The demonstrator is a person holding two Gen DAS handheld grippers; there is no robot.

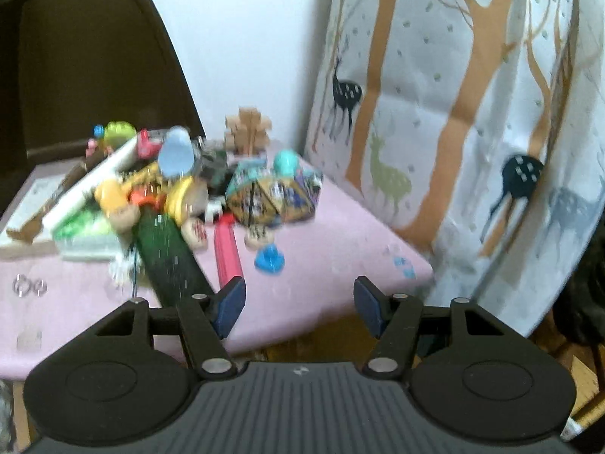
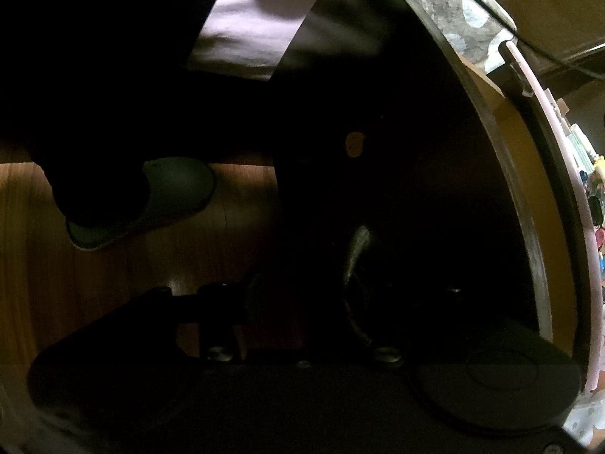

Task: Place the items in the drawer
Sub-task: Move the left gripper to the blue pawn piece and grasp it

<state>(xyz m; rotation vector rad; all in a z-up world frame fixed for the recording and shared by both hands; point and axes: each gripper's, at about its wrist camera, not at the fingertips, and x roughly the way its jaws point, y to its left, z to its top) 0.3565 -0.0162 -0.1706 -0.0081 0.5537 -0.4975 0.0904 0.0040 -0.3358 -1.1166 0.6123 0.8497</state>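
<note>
In the left wrist view, my left gripper (image 1: 298,302) is open and empty, hovering over the near edge of a pink-covered table (image 1: 332,234). A blurred pile of small items (image 1: 181,189) lies beyond it: a patterned box (image 1: 272,193), a dark green long object (image 1: 166,257), a red stick (image 1: 227,257), a blue piece (image 1: 269,260). In the right wrist view, my right gripper (image 2: 302,283) points into a very dark space by a dark cabinet front (image 2: 416,189); a pale metal handle (image 2: 355,253) shows near its fingers. Its jaws are lost in shadow.
A deer-and-tree print curtain (image 1: 453,113) hangs right of the table. A dark chair back (image 1: 94,75) stands behind left. Two small rings (image 1: 30,286) lie on the cloth. In the right wrist view, a person's slippered foot (image 2: 151,196) stands on the wooden floor (image 2: 56,265).
</note>
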